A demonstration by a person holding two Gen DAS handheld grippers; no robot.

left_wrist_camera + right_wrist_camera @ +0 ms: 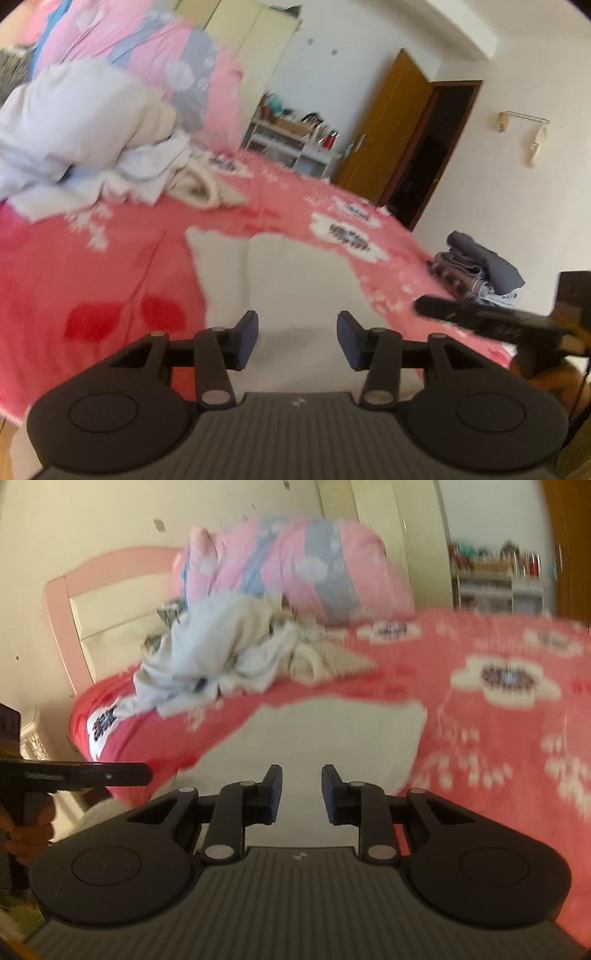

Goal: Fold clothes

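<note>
One white garment lies flat, long axis twd headboard.

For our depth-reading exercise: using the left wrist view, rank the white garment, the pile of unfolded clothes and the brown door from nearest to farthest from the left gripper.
1. White garment, flat on the bedspread just ahead of the left gripper.
2. Pile of unfolded clothes, upper left.
3. Brown door, far right, beyond the bed.

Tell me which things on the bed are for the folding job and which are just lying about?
For the job:
- flat white garment spread on the bed
- heap of unfolded white and cream clothes
- stack of folded grey clothes
- left gripper and right gripper, both open over the garment

Just lying about:
- pink and blue quilt bundle
- white shelf of bottles
- brown wooden door
</note>
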